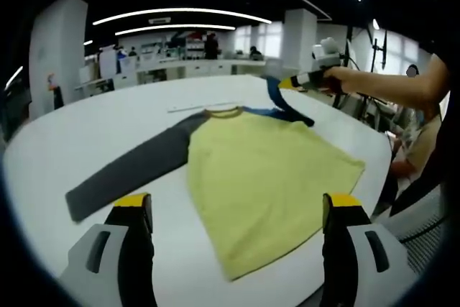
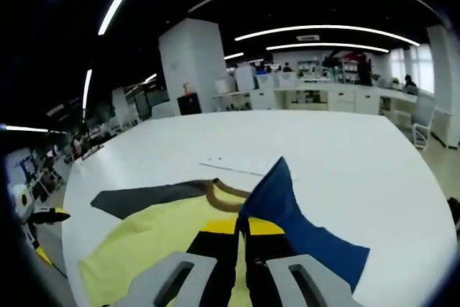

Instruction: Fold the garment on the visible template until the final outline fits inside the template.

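Observation:
A raglan shirt lies flat on the white table (image 1: 86, 127), with a yellow body (image 1: 266, 177), a brown collar (image 1: 224, 112) and a grey sleeve (image 1: 136, 170) stretched out to the left. My left gripper (image 1: 237, 210) hovers open over the yellow hem, touching nothing. The blue sleeve (image 1: 286, 106) is lifted at the far side, and my right gripper (image 1: 287, 84) is shut on it. In the right gripper view the jaws (image 2: 243, 239) pinch the blue sleeve (image 2: 287, 210) above the yellow body (image 2: 144, 249), with the grey sleeve (image 2: 151, 198) beyond.
A thin pale strip (image 1: 201, 108) lies on the table just past the collar, also seen as a strip (image 2: 230, 169) in the right gripper view. The person's arm (image 1: 388, 84) reaches in from the right. The table edge (image 1: 374, 141) runs close to the shirt's right side. Desks and pillars stand behind.

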{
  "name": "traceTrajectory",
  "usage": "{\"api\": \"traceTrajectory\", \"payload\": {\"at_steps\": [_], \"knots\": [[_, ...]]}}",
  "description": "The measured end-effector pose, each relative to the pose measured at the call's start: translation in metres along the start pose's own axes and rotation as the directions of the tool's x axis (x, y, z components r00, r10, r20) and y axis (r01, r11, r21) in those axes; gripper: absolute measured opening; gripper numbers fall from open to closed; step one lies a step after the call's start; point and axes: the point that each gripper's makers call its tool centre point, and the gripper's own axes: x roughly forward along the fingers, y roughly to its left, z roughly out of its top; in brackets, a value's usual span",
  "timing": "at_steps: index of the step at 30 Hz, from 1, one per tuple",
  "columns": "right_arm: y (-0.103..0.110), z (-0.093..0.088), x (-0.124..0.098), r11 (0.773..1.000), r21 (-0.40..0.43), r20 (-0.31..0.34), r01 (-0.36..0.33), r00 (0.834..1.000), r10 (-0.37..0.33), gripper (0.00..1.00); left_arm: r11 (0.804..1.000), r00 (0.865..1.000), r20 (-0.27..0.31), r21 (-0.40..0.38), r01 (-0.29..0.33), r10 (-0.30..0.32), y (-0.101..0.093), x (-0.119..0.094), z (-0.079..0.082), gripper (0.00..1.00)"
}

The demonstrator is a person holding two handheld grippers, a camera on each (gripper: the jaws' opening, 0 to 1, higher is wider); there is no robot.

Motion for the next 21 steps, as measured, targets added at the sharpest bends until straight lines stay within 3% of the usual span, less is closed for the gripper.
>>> {"api": "traceTrajectory", "payload": {"at_steps": [21], "knots": [[0.045, -0.002, 0.039, 0.997, -0.021, -0.041, -0.081, 0.996, 0.08, 0.0, 1.0, 1.0, -0.009, -0.004, 0.0, 0.0, 0.002, 0.001, -0.005, 0.96]]}}
